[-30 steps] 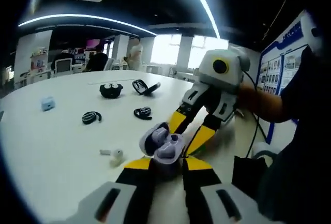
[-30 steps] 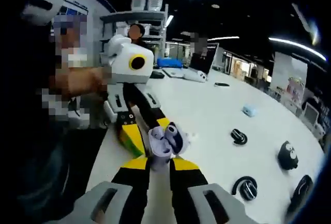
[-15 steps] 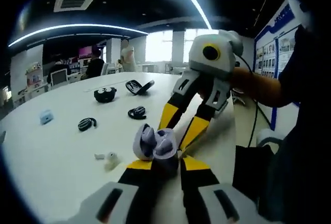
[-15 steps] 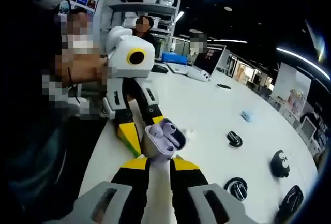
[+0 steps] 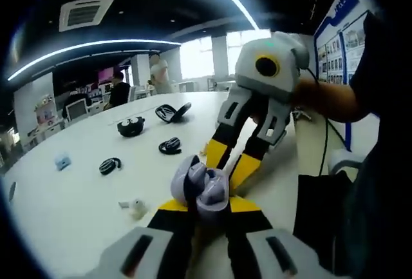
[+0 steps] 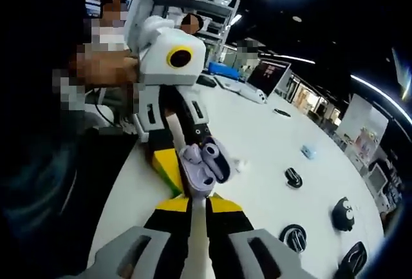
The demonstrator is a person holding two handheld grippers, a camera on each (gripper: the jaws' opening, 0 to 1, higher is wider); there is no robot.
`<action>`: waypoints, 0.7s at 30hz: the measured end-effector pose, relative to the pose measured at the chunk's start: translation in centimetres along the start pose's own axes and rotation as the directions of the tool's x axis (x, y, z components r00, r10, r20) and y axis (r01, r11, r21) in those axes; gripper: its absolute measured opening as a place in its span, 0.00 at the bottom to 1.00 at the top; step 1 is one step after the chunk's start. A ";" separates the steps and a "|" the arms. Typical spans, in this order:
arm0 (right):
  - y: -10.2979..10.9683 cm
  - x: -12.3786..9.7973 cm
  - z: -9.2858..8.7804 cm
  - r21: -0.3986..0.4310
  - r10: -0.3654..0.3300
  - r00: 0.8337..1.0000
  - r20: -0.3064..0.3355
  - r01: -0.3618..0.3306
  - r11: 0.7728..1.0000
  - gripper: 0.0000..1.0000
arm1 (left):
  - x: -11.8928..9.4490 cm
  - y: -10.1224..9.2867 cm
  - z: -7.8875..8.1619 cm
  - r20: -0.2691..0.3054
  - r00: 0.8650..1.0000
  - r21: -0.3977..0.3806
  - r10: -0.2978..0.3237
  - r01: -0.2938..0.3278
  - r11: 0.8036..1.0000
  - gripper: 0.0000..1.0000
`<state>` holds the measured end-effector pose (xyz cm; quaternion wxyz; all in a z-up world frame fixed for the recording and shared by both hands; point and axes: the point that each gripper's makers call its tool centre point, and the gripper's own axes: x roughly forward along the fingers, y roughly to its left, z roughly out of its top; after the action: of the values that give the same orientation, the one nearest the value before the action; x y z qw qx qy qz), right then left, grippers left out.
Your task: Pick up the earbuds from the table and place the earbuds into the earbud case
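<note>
Left gripper view: white table (image 5: pixel 77 195) carries scattered dark cases and one loose earbud (image 5: pixel 136 208). I note left gripper (image 5: pixel 205 209) clamped on the open earbud case (image 5: pixel 201 189); right gripper (image 5: pixel 226 158), jaws apart, reaches it.

My left tongs (image 5: pixel 205 209) are clamped tight on the purple earbud case (image 5: pixel 201 189), jaws nearly together, held above the table's near edge. My right tongs (image 6: pixel 196 203) meet them tip to tip from the opposite side, their jaws also drawn in close at the case. A bare forearm (image 5: pixel 325 98) reaches in behind the right tongs.
</note>
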<state>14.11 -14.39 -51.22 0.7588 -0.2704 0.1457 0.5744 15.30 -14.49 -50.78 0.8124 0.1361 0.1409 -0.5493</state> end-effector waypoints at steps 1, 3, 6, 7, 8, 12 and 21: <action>0.0 0.0 0.0 0.015 -0.003 1.000 0.001 0.003 1.000 0.09 | 0.0 -0.1 0.0 0.007 1.000 -0.007 -0.002 0.002 1.000 0.20; -0.3 -0.4 -0.2 0.060 -0.014 1.000 0.006 0.013 0.998 0.11 | 0.0 -0.1 0.0 0.013 1.000 -0.013 -0.004 0.004 1.000 0.20; -0.8 -0.9 -0.2 0.125 -0.040 0.999 0.019 0.037 0.991 0.13 | 0.0 -0.1 0.0 0.016 1.000 -0.014 -0.003 0.003 1.000 0.20; -1.0 -1.4 -0.1 0.171 -0.053 0.998 0.028 0.047 0.984 0.13 | 0.0 -0.1 0.0 0.017 1.000 -0.014 -0.003 0.003 1.000 0.20; -1.3 -1.8 -0.1 0.203 -0.070 0.997 0.034 0.062 0.977 0.13 | 0.0 -0.1 0.0 0.016 1.000 -0.012 -0.002 0.002 1.000 0.20; -1.6 -3.2 1.4 0.363 -0.129 0.988 0.089 0.089 0.928 0.13 | 0.0 0.0 0.0 0.014 1.000 -0.009 0.005 -0.005 1.000 0.20; -1.0 -2.2 4.2 0.603 -0.225 0.963 0.149 0.092 0.793 0.15 | 0.0 0.1 0.0 0.020 0.999 -0.009 0.026 -0.026 1.000 0.20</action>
<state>14.05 -13.90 -46.37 0.8617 0.0306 0.2114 0.4602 15.37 -14.48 -50.79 0.8214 0.1288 0.1331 -0.5394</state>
